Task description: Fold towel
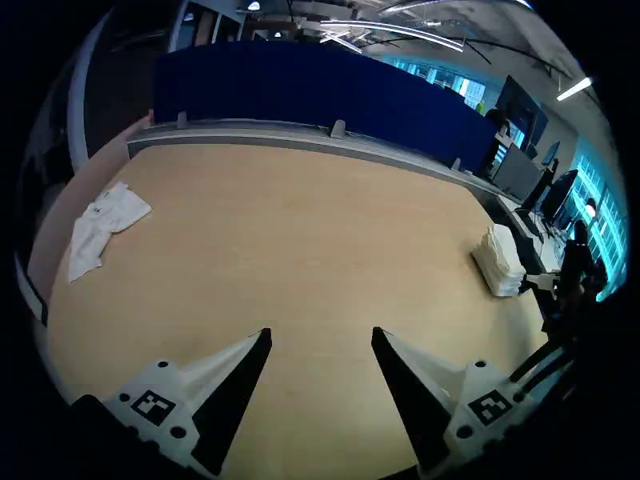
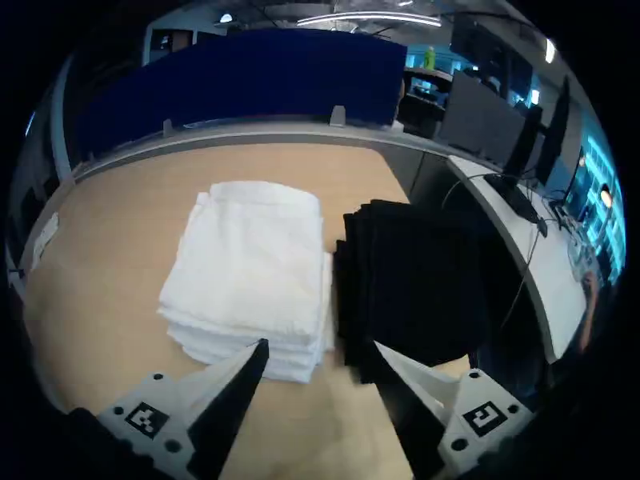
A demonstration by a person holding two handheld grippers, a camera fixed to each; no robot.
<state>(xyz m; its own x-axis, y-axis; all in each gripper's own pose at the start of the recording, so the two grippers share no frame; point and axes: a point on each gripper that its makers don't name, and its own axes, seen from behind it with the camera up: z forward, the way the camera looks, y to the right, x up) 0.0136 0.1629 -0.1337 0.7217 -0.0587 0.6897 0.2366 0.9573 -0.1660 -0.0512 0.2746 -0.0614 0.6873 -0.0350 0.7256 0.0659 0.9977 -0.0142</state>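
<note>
A crumpled white towel lies unfolded at the far left of the wooden table. My left gripper hovers open over the bare table middle, holding nothing. A stack of folded white towels sits just ahead of my right gripper, which is open and empty. Beside that stack on the right is a stack of folded black towels. In the left gripper view the white stack appears at the table's right edge, with the other gripper beside it.
A blue partition runs along the table's far edge. Desks with monitors and cables stand to the right of the table. In the right gripper view the crumpled towel shows small at the far left.
</note>
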